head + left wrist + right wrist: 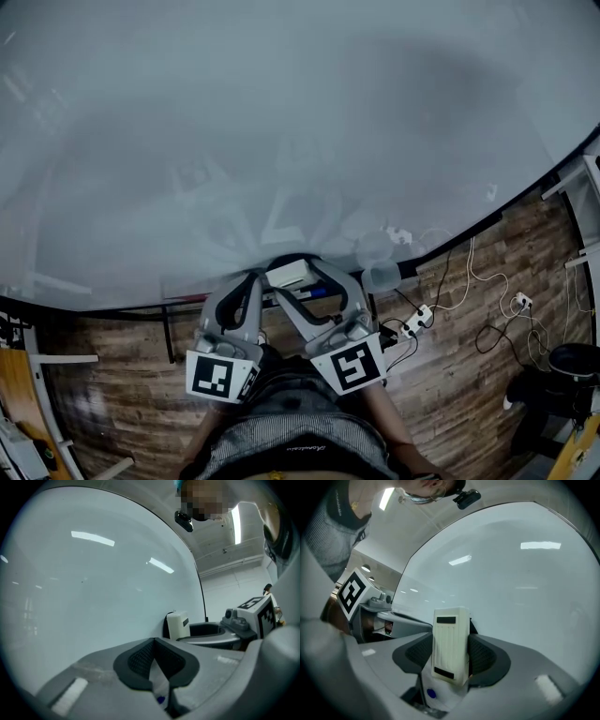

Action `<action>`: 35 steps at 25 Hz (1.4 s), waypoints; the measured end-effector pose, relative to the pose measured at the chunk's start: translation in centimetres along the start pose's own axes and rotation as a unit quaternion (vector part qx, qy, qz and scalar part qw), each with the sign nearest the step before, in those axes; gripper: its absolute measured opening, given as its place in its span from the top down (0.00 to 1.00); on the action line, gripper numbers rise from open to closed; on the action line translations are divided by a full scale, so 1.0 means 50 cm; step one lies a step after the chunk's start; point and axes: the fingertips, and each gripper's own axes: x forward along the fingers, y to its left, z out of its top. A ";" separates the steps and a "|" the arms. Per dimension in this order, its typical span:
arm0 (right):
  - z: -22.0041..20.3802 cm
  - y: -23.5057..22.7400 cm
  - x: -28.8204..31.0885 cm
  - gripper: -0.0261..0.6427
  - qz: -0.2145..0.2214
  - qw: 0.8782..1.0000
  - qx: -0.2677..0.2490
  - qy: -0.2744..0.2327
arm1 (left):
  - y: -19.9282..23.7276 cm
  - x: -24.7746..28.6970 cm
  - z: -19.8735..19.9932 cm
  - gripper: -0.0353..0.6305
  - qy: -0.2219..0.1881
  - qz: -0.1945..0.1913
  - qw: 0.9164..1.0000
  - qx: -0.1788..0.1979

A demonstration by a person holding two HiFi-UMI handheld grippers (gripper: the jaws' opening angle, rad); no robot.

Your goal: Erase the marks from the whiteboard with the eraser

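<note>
Plastic is what the eraser [451,644] looks made of, so it is likely hard, light and a bit slippery. It is a small white block with ribs on its back. The right tongs [298,266] are clamped on its two long sides. That seems a good place to hold it, as it leaves the wiping side free to press on the whiteboard [281,112].

The eraser is down by the bottom edge of the whiteboard, near the middle. The left tongs [154,660] are closed together with nothing in them, just beside the right tongs.

Above, the whiteboard is wide and open, with lots of room to wipe up and sideways. I cannot see clear marks on it. Below the bottom edge are the floor [450,394] and some cables [469,281], so a wipe that goes too low could slip off the whiteboard.
</note>
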 end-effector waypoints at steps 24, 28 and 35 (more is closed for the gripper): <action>-0.031 -0.127 -0.078 0.60 0.030 0.999 -0.007 -0.008 | -0.124 0.080 0.002 0.94 -0.002 0.039 0.999 -0.020; -0.032 -0.125 -0.081 0.60 0.020 1.000 -0.006 0.003 | -0.118 0.082 0.014 0.94 -0.007 0.027 0.999 -0.017; -0.035 -0.137 -0.085 0.60 -0.011 1.000 -0.014 0.006 | -0.126 0.088 0.018 0.94 -0.009 -0.009 0.999 -0.034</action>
